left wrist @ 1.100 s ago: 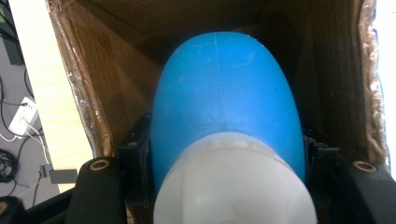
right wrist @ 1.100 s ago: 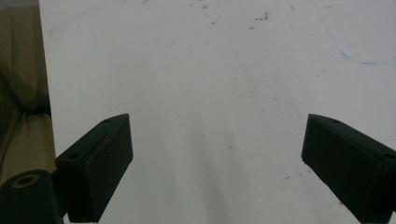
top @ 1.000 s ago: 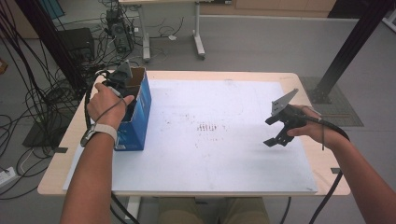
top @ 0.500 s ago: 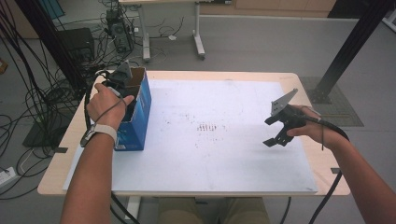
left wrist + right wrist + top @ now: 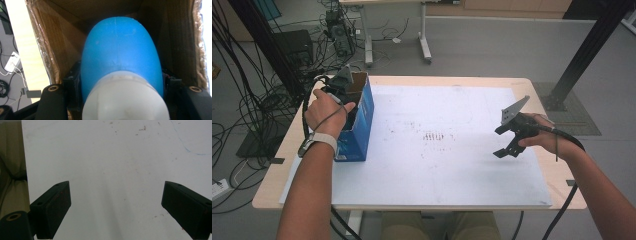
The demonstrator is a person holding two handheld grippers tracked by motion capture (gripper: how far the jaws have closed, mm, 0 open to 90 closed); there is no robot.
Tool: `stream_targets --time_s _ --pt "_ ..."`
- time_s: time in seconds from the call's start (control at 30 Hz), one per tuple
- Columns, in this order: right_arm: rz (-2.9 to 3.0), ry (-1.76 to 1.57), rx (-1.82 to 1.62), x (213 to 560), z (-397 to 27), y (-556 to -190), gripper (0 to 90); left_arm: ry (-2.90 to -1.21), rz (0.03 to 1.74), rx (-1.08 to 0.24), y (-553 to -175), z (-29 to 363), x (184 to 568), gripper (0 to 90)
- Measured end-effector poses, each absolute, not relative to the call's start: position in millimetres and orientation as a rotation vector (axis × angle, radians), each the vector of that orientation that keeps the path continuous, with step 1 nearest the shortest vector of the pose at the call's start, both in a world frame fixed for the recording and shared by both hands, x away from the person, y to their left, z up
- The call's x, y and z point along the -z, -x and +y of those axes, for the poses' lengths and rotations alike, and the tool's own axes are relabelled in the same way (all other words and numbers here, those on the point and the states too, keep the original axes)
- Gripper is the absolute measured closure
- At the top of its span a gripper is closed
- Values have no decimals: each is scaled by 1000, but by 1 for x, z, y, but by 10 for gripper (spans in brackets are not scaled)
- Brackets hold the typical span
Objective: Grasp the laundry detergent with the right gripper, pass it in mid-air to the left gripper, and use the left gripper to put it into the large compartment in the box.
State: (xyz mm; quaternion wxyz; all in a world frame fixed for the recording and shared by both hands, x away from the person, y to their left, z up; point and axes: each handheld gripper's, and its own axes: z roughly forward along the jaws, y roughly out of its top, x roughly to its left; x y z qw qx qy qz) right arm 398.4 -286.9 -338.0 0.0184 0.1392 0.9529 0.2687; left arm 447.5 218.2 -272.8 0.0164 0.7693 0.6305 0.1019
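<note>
A blue cardboard box (image 5: 363, 118) with an open top stands at the left edge of the white board (image 5: 437, 170). My left gripper (image 5: 343, 86) reaches down into it. In the left gripper view the jaws are shut on a rounded blue object (image 5: 121, 47) with a white end (image 5: 125, 100), inside the box's brown walls (image 5: 56, 47). What the object is I cannot tell. My right gripper (image 5: 502, 142) hovers over the right side of the board, and the right gripper view shows it (image 5: 116, 210) open with only bare board (image 5: 112, 157) between its jaws.
The board lies on a wooden table (image 5: 552, 175). Faint dark marks (image 5: 432, 136) sit at the board's middle. Cables and equipment (image 5: 267, 90) crowd the floor to the left, and a black post (image 5: 584, 55) stands at the right rear.
</note>
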Motion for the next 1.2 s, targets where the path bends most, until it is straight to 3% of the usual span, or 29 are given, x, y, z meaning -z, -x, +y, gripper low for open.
stream_targets --time_s 0.8,1.0,1.2 --pt "2967 -434 -825 339 -287 -398 86 -2409 1928 -332 -448 217 274 364" --pt "2967 -434 -824 339 -288 -397 86 -2414 1925 -324 -448 217 274 291" --pt "2966 -432 -825 339 -289 -397 86 -2410 1918 -317 -447 218 270 278"
